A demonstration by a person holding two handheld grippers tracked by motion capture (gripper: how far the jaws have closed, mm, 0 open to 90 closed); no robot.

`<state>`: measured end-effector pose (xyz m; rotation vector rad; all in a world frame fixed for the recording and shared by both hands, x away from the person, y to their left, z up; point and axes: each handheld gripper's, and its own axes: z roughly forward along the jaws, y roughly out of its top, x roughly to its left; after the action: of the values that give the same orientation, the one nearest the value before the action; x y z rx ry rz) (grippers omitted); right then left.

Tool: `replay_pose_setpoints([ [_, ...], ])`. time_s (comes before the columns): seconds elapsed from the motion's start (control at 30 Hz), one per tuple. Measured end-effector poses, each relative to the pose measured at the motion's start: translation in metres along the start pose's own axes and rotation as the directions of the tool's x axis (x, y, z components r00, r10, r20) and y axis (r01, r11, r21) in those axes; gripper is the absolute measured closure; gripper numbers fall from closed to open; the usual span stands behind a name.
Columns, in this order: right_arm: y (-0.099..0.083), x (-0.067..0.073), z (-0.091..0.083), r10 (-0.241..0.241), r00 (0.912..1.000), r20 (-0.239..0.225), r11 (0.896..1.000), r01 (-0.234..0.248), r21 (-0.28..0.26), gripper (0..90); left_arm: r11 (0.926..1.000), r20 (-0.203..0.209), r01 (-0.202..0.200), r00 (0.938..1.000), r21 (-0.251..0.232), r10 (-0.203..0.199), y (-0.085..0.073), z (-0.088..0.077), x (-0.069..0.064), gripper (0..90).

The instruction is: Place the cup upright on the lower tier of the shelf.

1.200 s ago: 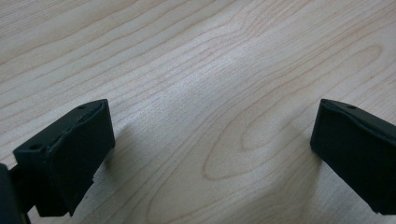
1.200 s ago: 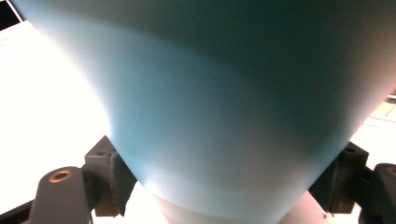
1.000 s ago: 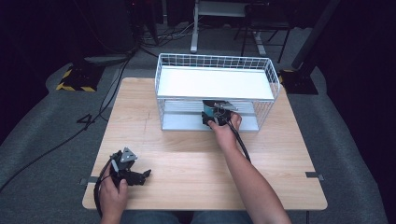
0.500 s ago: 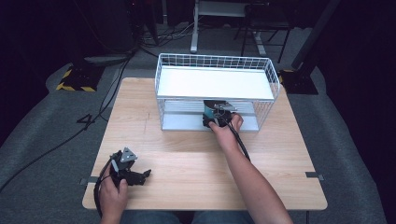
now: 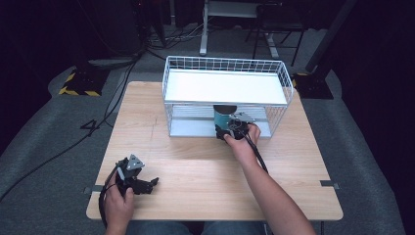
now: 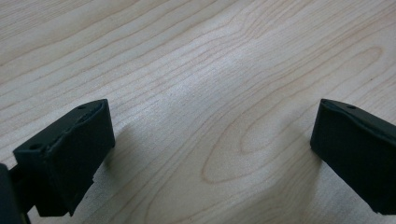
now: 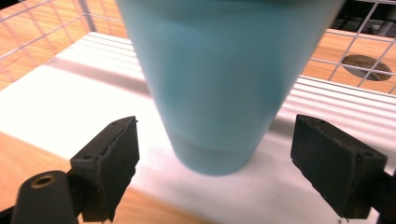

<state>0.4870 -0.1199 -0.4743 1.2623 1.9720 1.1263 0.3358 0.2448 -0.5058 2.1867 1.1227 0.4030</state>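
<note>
Teal plastic tumbler (image 7: 219,84), tapering toward its base, is standing upright on the lower white shelf (image 5: 195,128) of a white wire rack (image 5: 226,93), near the shelf's front edge. In the high view the tumbler (image 5: 223,117) is sitting under the rack's upper white tray, right of the middle. The right gripper (image 7: 229,172) is reaching into the rack's open front, its jaws spread wide on either side of the tumbler's base and not touching it; a gap is showing on each side. The person's right hand (image 5: 242,142) is holding that gripper (image 5: 231,131) at the shelf's edge. The left gripper (image 5: 138,183) is resting low over the near left part of the light wooden worktop (image 5: 195,166), well apart from the rack. Its jaws are standing wide apart, with bare wood grain between them.
</note>
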Motion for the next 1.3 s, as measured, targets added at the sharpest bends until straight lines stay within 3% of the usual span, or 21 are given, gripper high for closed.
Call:
replay_pose_setpoints([
  [0.33, -0.002, -0.007, -0.038, -0.003, 0.9958, -0.091, 1.0, 0.003, -0.004, 16.1, 1.0, 0.0, 0.0, 1.0, 0.0, 0.0, 0.0, 0.0, 0.0, 0.2],
  [0.77, -0.016, -0.024, -0.103, 0.001, 0.973, -0.231, 1.0, -0.005, -0.019, 17.1, 1.0, 0.0, 0.001, 1.0, 0.0, -0.001, 0.0, 0.0, 0.0, 0.2],
  [1.0, -0.029, -0.041, -0.133, -0.014, 0.9693, -0.245, 1.0, 0.009, -0.02, 18.6, 1.0, 0.0, 0.0, 1.0, 0.0, 0.0, 0.0, 0.0, 0.0, 0.2],
  [1.17, -0.039, -0.055, -0.151, -0.037, 0.9715, -0.234, 0.999, 0.032, -0.027, 20.1, 1.0, 0.006, -0.002, 1.0, 0.0, 0.002, 0.001, 0.001, -0.001, 0.2],
  [1.3, -0.047, -0.066, -0.164, -0.007, 0.9704, -0.242, 0.999, -0.001, -0.032, 21.1, 1.0, 0.01, -0.008, 0.9999, 0.002, 0.008, 0.001, 0.001, -0.003, 0.2],
])
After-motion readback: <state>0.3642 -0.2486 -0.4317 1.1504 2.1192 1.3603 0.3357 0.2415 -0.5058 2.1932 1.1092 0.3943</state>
